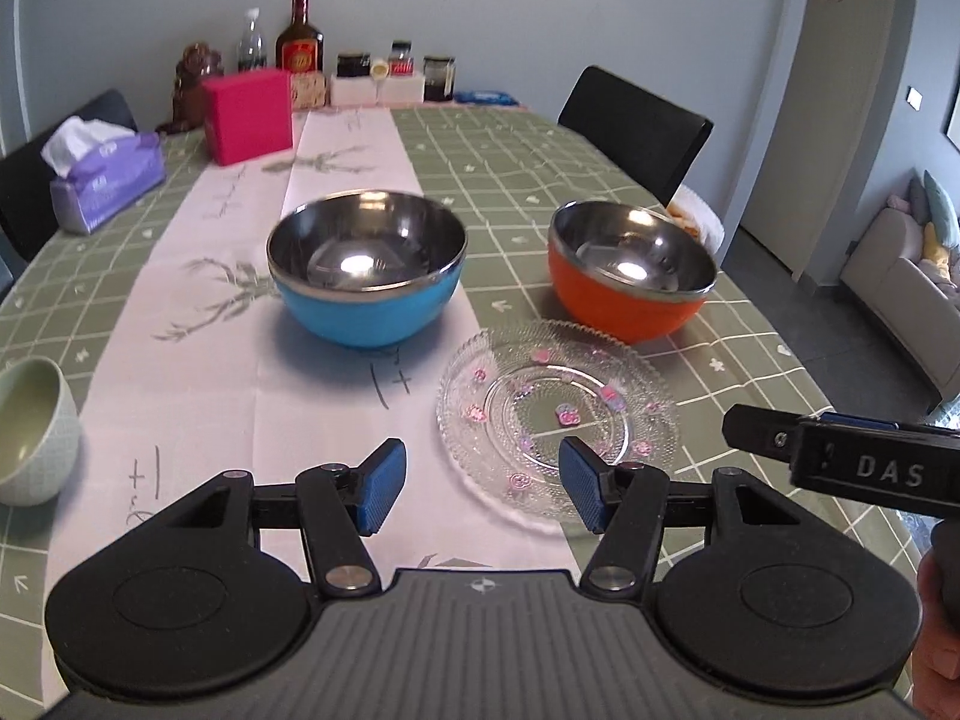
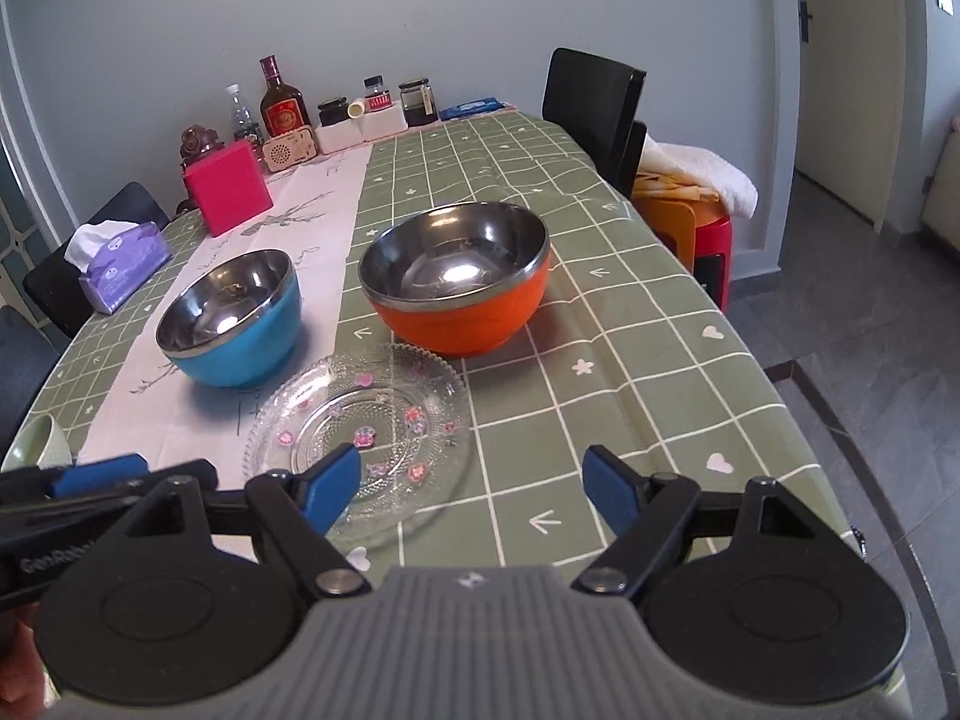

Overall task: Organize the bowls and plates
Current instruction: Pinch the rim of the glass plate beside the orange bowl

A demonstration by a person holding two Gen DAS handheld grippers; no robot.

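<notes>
bowls: i count three, a blue bowl (image 1: 367, 276) on the white runner (image 1: 240, 324), an orange bowl (image 1: 633, 270) on green cloth, a pale green bowl (image 1: 30, 432) at the near left edge. one glass plate (image 1: 558, 414) lies in front of them. left gripper (image 1: 480, 489) and right gripper (image 2: 474, 489) both gape wide, holding nothing, hovering level above the near table edge.

Blue bowl (image 1: 367, 267), orange bowl (image 1: 633, 270) (steel-lined)

Purple tissue pack (image 1: 107, 177) and pink box (image 1: 247, 115) on the desk (image 2: 630, 360), bottles (image 1: 299, 36) and jars (image 1: 438, 78) along the wall, black chair (image 1: 633, 132)
</notes>
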